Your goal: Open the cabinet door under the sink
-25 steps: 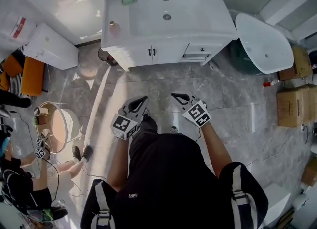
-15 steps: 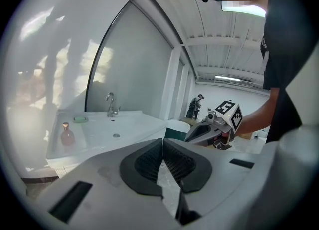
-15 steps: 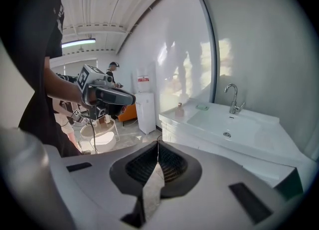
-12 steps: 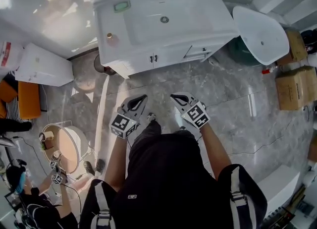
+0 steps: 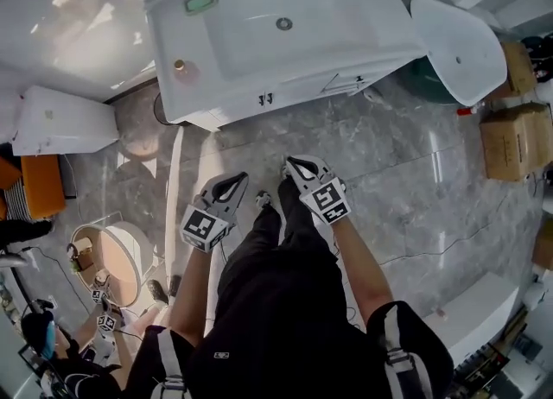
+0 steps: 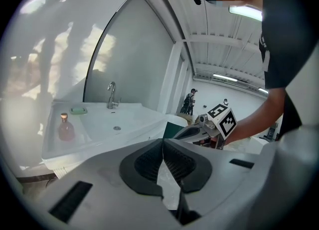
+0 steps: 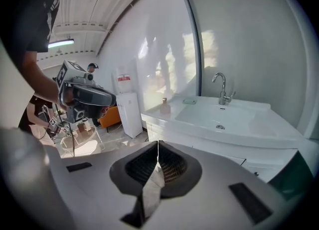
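The white sink vanity [image 5: 285, 30] stands at the top of the head view. Its two cabinet doors meet at a pair of small dark handles [image 5: 264, 98] under the basin. My left gripper [image 5: 237, 180] and right gripper [image 5: 293, 163] are held side by side over the floor, well short of the doors, both pointing at the vanity. Both are shut with nothing between the pads. The left gripper view shows the basin [image 6: 115, 123] and tap [image 6: 111, 96] ahead. The right gripper view shows the vanity front [image 7: 209, 147] below the basin.
A pink bottle [image 5: 180, 67] and green soap dish [image 5: 200, 2] sit on the vanity top. A drawer [image 5: 346, 84] right of the doors stands slightly out. A white tub [image 5: 458, 43] and cardboard boxes [image 5: 514, 138] stand right. A white unit [image 5: 60, 121], round mirror [image 5: 112, 255] and another person [image 5: 52, 345] are left.
The person has stepped closer to the vanity, which now looks larger and higher in the head view. Both grippers moved with the body, slightly left, and stayed shut.
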Tool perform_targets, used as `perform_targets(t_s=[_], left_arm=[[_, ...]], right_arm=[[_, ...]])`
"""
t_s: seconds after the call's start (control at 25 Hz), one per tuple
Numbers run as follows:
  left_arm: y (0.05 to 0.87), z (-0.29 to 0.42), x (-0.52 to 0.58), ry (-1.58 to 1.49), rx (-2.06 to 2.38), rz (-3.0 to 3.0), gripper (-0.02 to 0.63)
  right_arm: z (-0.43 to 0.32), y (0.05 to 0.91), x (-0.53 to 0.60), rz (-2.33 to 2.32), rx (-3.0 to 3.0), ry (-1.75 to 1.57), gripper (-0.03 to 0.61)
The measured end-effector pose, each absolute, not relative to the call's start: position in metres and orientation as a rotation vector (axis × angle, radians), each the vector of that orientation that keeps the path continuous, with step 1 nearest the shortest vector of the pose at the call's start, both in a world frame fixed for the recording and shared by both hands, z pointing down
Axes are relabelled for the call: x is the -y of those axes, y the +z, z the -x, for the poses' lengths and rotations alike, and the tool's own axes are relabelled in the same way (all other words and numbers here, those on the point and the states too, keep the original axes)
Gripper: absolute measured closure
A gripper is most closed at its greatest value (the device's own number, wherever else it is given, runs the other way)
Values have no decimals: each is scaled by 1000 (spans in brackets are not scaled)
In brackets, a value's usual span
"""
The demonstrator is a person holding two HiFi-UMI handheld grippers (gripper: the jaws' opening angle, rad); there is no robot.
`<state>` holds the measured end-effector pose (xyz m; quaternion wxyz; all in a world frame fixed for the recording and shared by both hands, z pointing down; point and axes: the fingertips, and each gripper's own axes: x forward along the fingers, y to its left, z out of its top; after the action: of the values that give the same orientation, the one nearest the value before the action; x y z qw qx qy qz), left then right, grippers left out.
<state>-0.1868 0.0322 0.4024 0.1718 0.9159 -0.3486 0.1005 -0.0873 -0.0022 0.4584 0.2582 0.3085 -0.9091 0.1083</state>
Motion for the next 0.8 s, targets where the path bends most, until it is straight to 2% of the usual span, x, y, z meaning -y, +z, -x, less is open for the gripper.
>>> perform_targets(t_s=[0.4, 0.8], left_arm=[[485, 189, 42, 277, 1088, -2549, 598], [592, 185, 51, 251, 1052, -2543, 598]], right_arm=[[85, 567, 106, -1100, 2411, 405, 517], [93, 692, 143, -1134, 2355, 404, 517]])
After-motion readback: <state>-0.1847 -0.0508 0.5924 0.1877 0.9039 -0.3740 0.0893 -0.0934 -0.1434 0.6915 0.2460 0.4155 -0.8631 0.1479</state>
